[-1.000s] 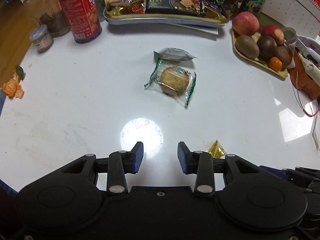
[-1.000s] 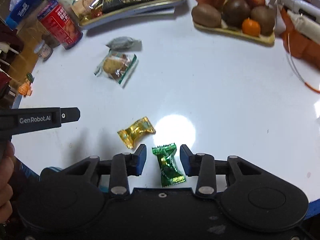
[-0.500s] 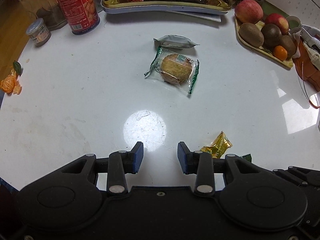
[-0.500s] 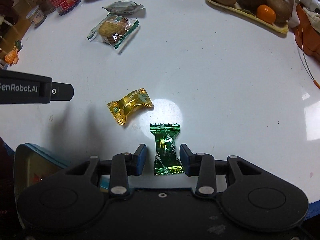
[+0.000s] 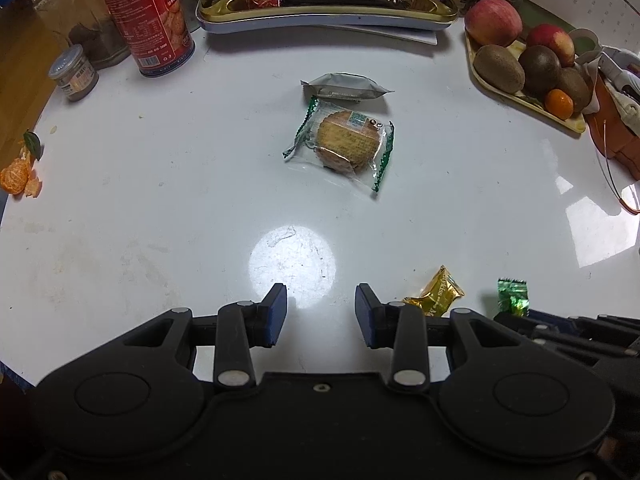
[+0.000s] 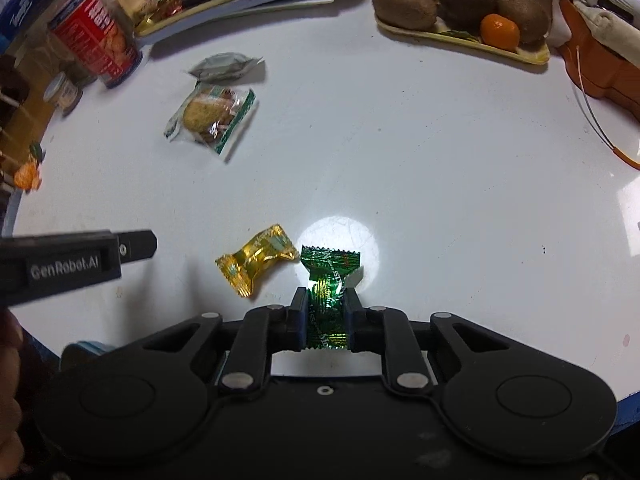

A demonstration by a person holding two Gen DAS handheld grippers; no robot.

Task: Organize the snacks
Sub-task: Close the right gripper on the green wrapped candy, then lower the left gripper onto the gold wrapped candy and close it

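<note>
My right gripper (image 6: 326, 300) is shut on a green foil candy (image 6: 327, 280) near the table's front edge; the candy also shows in the left wrist view (image 5: 512, 296). A gold foil candy (image 6: 256, 258) lies just left of it, also in the left wrist view (image 5: 436, 292). My left gripper (image 5: 320, 308) is open and empty above the white table (image 5: 160, 200). A clear-wrapped round biscuit (image 5: 344, 144) and a grey packet (image 5: 344, 86) lie mid-table. The gold snack tray (image 5: 328, 16) holds several packets at the back.
A red can (image 5: 144, 16) and a small jar (image 5: 74, 74) stand at the back left. A fruit tray (image 5: 524, 92) with apples, kiwis and a tangerine is at the back right. Orange peel (image 5: 18, 174) lies at the left edge. An orange object (image 6: 600, 64) sits far right.
My right gripper has closed on the green candy, which lay between its open fingers before. The left gripper has drawn back a little, so both candies show at its right.
</note>
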